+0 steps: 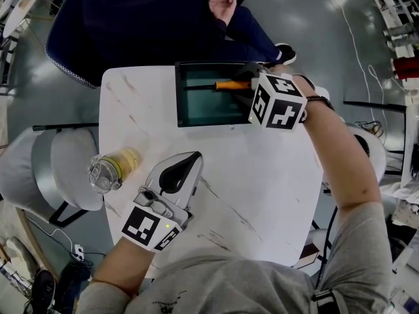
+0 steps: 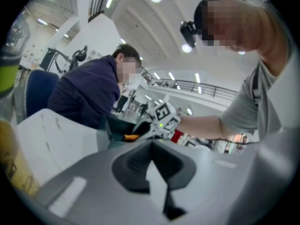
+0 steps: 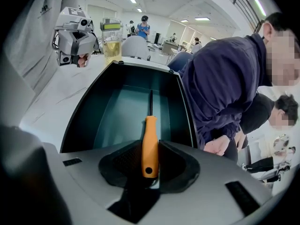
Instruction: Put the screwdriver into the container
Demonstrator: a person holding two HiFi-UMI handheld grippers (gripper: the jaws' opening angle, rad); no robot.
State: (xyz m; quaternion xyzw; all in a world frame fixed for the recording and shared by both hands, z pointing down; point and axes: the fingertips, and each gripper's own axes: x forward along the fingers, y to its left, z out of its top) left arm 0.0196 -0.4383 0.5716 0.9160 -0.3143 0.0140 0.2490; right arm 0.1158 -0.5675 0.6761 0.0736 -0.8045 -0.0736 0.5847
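Note:
The screwdriver (image 1: 226,84) has an orange handle and a thin dark shaft. My right gripper (image 1: 251,76) is shut on the handle and holds it over the right end of the dark green container (image 1: 178,97). In the right gripper view the handle (image 3: 150,144) sits pinched between the two pads, and the shaft points down into the container (image 3: 89,111), whose floor is bare. My left gripper (image 1: 191,161) rests low over the white table (image 1: 262,175), near its front left. Its jaws are together with nothing in them.
A clear jar (image 1: 114,169) with yellow liquid lies at the table's left edge, just left of my left gripper. A person in dark clothes (image 1: 163,12) sits across the table, close behind the container. Grey chairs stand at the left.

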